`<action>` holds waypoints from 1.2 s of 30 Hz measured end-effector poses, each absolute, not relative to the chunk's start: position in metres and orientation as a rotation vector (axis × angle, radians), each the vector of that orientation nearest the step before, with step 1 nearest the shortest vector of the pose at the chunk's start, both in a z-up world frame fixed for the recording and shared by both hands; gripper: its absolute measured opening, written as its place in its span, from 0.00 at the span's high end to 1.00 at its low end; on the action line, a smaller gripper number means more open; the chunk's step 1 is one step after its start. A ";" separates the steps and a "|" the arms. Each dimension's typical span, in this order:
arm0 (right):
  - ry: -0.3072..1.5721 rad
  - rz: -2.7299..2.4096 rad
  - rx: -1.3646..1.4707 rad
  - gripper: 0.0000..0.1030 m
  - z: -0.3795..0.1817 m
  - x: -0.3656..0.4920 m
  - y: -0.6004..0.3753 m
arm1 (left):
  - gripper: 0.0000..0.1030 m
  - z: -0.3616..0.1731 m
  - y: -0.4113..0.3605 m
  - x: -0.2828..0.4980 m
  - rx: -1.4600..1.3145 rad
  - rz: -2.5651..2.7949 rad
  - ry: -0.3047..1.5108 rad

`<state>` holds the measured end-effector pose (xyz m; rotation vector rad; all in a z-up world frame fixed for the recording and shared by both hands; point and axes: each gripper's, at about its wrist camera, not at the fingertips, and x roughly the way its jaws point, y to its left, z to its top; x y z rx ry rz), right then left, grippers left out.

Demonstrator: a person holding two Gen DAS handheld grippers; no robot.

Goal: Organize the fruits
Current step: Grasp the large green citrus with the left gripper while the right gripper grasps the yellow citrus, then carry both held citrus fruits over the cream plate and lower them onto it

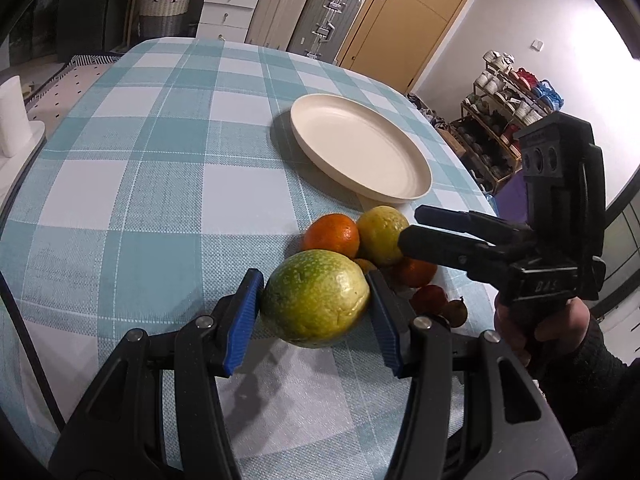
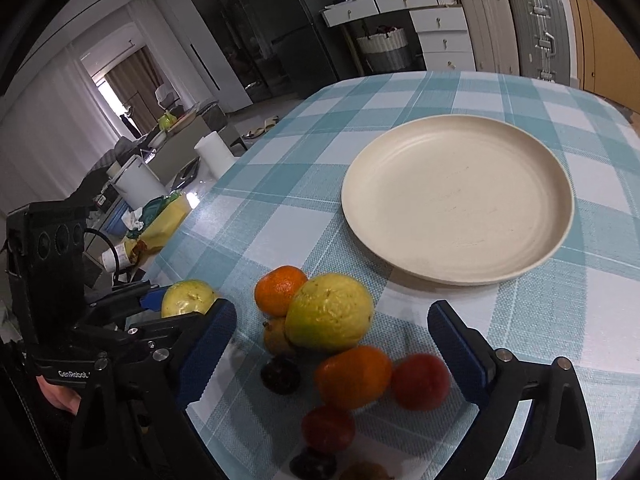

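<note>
Your left gripper [image 1: 316,304] clamps a green guava [image 1: 316,298], lifted beside the fruit pile [image 2: 320,344]. Next, carry it to the empty plate [image 2: 458,200] (up ahead). Your right gripper [image 2: 332,348] hangs wide over another guava [image 2: 330,312], gripping nothing.

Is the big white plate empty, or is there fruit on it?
Empty. The plate shows only bare cream surface; the fruits all sit beside it.

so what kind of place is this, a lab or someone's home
Most likely someone's home, a living or dining area. The table wears a checked cloth, suitcases and a white drawer unit stand by a wooden door, and a shelf of cups lines the wall.
</note>
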<state>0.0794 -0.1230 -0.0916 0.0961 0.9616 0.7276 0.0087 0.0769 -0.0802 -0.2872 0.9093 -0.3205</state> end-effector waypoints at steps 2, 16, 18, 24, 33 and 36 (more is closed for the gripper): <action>0.974 0.733 0.096 0.12 -0.094 0.083 -0.121 | 0.52 -0.082 0.077 0.011 -0.288 -0.318 0.914; 1.063 0.768 0.080 0.49 -0.105 0.092 -0.110 | 0.52 -0.085 0.078 0.021 -0.273 -0.275 0.930; 1.055 0.764 0.064 0.49 -0.104 0.090 -0.109 | 0.52 -0.085 0.078 0.021 -0.272 -0.273 0.927; 1.019 0.752 0.100 0.50 -0.099 0.088 -0.118 | 0.52 -0.076 0.078 0.022 -0.266 -0.270 0.912; 0.925 0.763 0.195 0.50 -0.076 0.090 -0.144 | 0.52 -0.054 0.073 0.046 -0.266 -0.287 0.876; 0.886 0.758 0.205 0.50 -0.066 0.094 -0.152 | 0.52 -0.043 0.068 0.064 -0.260 -0.304 0.860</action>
